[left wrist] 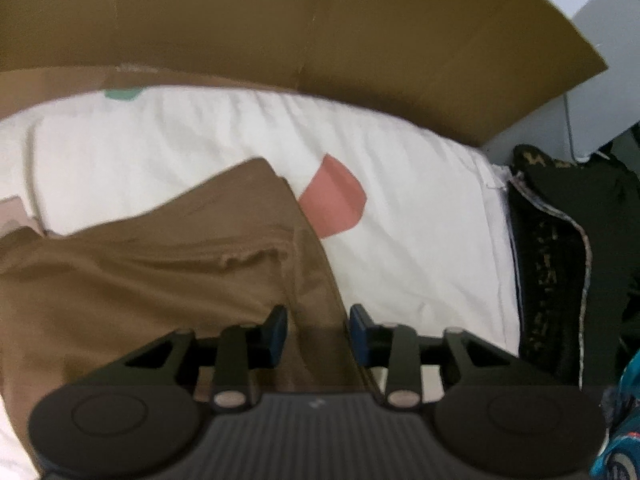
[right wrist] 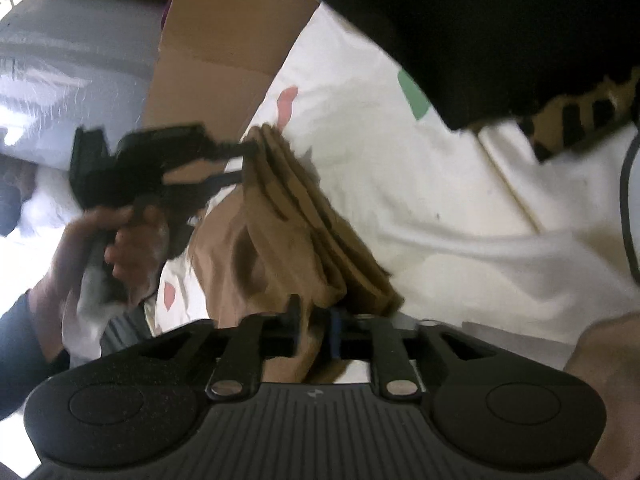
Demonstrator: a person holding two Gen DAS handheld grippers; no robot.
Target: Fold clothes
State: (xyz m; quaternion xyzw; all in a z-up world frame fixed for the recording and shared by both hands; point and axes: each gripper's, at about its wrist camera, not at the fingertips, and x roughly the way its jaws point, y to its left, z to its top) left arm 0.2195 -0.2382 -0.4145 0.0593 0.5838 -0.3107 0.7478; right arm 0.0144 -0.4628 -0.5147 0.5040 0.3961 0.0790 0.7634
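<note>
A brown garment [left wrist: 160, 280] lies folded in layers on a white sheet [left wrist: 400, 240] with pink and green patches. My left gripper [left wrist: 318, 332] points down over the garment's right edge. Its jaws stand apart with cloth lying between them, and the pads do not press on it. In the right wrist view the folded brown garment [right wrist: 288, 216] runs away from me in stacked layers. My right gripper [right wrist: 316, 330] is at its near end, jaws a little apart around a brown fold that lies slack. The left gripper [right wrist: 244, 162], held by a hand [right wrist: 120, 248], is at the garment's far end.
A cardboard sheet [left wrist: 320, 32] stands along the far side of the white sheet. A dark patterned garment [left wrist: 560, 260] lies off the sheet's right edge, with something teal [left wrist: 624, 420] beside it. Dark cloth [right wrist: 480, 20] fills the upper right of the right wrist view.
</note>
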